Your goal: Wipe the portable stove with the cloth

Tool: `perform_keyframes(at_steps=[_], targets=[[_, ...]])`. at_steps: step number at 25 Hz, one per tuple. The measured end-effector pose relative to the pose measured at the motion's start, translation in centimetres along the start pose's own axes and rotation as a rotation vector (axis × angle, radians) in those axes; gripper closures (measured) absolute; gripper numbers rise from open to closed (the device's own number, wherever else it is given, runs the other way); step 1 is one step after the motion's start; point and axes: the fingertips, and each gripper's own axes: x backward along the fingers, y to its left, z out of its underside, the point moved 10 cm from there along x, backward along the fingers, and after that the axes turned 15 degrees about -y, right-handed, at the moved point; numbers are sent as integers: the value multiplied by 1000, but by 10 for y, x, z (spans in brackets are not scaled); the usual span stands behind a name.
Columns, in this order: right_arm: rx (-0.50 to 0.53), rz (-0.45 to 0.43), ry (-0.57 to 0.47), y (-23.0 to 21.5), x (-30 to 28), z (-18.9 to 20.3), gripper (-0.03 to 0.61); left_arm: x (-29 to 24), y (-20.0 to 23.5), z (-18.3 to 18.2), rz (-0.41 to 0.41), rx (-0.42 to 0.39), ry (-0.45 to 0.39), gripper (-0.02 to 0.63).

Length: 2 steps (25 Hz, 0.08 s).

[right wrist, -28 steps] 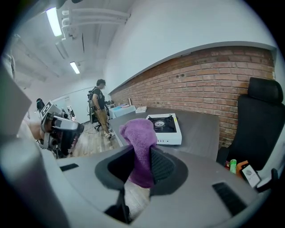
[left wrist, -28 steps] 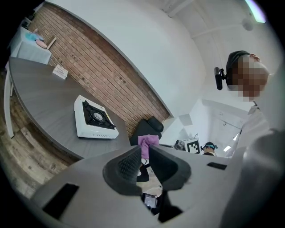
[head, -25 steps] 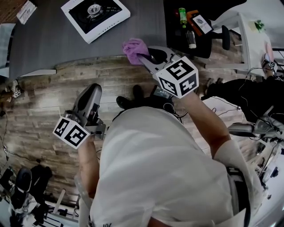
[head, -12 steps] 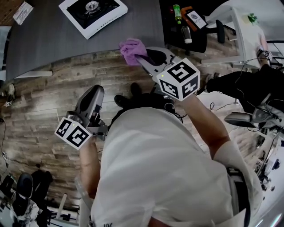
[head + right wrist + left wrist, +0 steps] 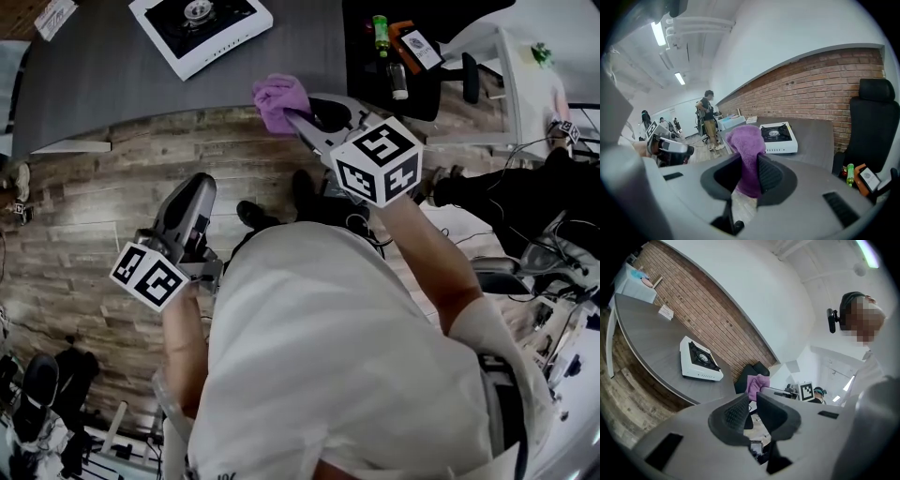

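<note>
The white portable stove (image 5: 202, 25) with a black burner top lies on the grey table (image 5: 112, 94), far ahead of me. A purple cloth (image 5: 278, 99) hangs at the table's near edge, and my right gripper (image 5: 298, 119) is shut on it. In the right gripper view the cloth (image 5: 746, 152) stands up between the pads of the right gripper (image 5: 746, 174), with the stove (image 5: 778, 137) beyond it. My left gripper (image 5: 198, 185) is held low over the wooden floor, shut with nothing in it. The left gripper view shows the left gripper (image 5: 752, 402), the stove (image 5: 699, 363) and the cloth (image 5: 757, 383).
A black chair (image 5: 874, 119) stands right of the table, with a green bottle (image 5: 384, 32) and small items on a dark surface beside it. People (image 5: 708, 119) stand at the far left of the room. Cables and stands crowd the right side (image 5: 544, 253).
Almost nothing differs. The right gripper keeps the cloth at the table's near edge, and the left gripper has drifted slightly left.
</note>
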Motion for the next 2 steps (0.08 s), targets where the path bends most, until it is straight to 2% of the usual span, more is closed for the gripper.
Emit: perform_keyframes(at_steps=[2], targets=[[5, -22, -1, -2, -2, -4, 486, -5, -4, -1, -7, 0, -15, 555]])
